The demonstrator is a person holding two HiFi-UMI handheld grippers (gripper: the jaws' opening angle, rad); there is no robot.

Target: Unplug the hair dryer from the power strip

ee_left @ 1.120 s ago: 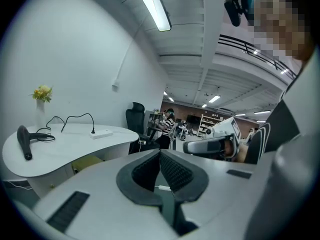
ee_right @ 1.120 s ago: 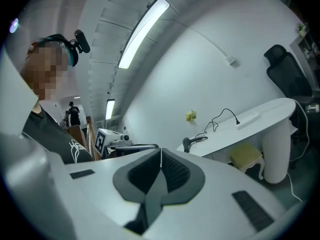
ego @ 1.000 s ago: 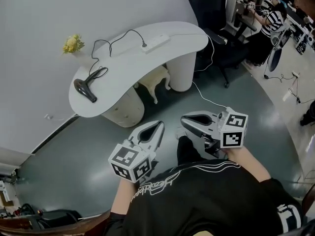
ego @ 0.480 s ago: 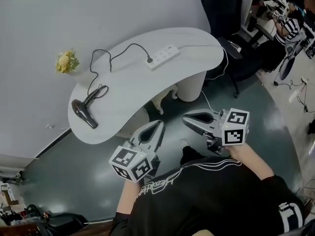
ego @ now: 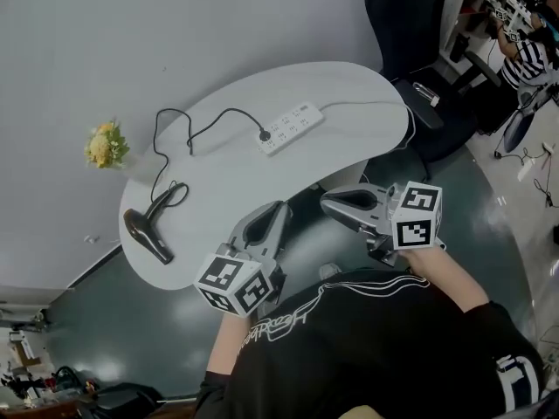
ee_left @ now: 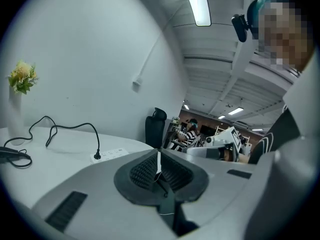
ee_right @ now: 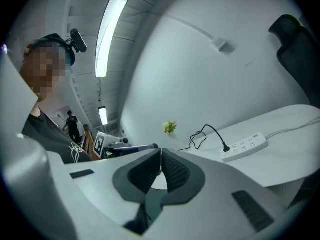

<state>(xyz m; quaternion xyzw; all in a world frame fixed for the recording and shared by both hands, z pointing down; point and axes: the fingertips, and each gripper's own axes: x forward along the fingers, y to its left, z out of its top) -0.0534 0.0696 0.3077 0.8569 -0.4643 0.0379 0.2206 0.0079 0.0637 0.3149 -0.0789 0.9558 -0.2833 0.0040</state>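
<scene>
– Hair dryer (ego: 148,236): where do we find it in our head view?
– Black, lying at the left end of the white curved table (ego: 227,182). Its cord (ego: 210,116) loops across the top to a plug (ego: 263,134) seated in the near end of the white power strip (ego: 291,127). So nothing is unplugged yet. Our left gripper (ego: 278,209) and right gripper (ego: 330,202) are held out in front of us at the table's near edge, well apart from the strip. Yellow flowers (ego: 103,145) stand beyond the dryer.

– And the left gripper view?
– We see the left gripper (ee_left: 158,155) with its jaws pressed together on nothing. Past them the power strip (ee_left: 112,154) lies on the table with the plug (ee_left: 96,156) upright in it. Part of the hair dryer (ee_left: 9,154) shows at the far left edge.

– The right gripper view?
– The right gripper (ee_right: 160,156) also has its jaws closed and empty. The power strip (ee_right: 245,146) sits off to the right, the plug (ee_right: 226,148) still in its socket. We cannot make out the dryer here.

– What is left, then?
– By our reading, all of it: reach the strip, open a gripper, take hold of the plug, likely steady the strip with the other, and pull the plug free.
</scene>
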